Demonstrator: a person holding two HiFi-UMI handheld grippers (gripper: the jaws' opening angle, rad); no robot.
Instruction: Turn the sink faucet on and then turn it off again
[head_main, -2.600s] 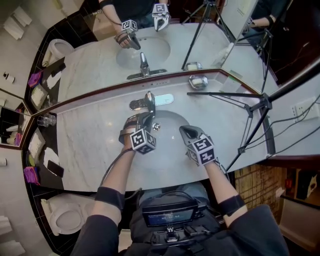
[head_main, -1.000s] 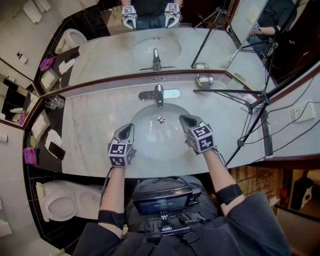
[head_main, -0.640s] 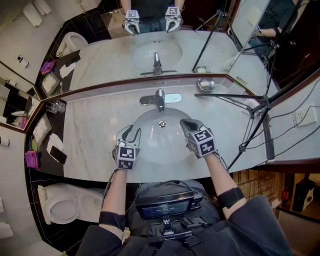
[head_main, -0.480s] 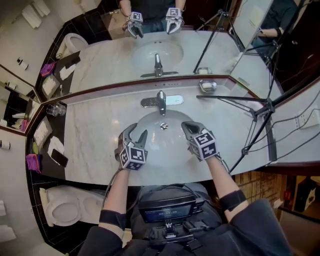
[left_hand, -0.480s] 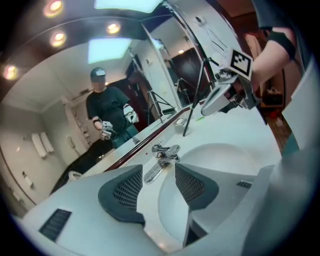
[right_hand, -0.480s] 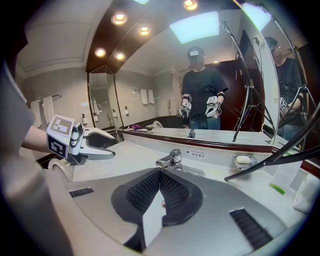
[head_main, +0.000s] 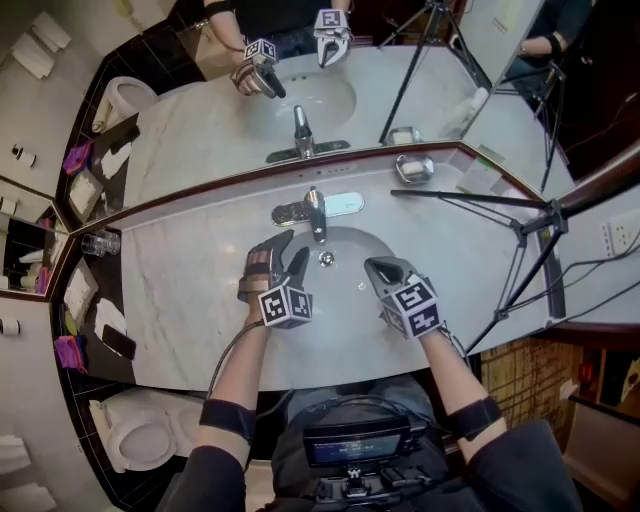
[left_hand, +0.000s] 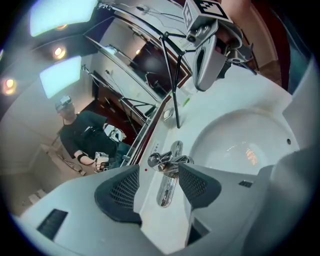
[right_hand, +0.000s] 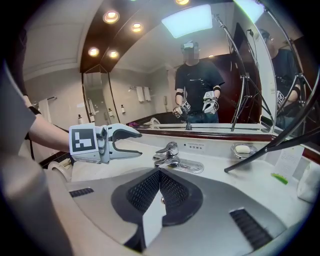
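Head view: the faucet (head_main: 316, 212) stands at the back rim of the sink (head_main: 343, 297), close to the rear edge of the marble tabletop (head_main: 180, 285). The left gripper (head_main: 291, 249) hovers over the basin's left side, just short of the faucet. Its fingers are spread wide, have just been opening, and hold nothing. The right gripper (head_main: 377, 266) hovers over the basin's right side. Left gripper view: the faucet shows in the gap beyond the wide-apart fingers (left_hand: 120, 192), untouched. Right gripper view: the fingers (right_hand: 175, 192) are pressed together on nothing.
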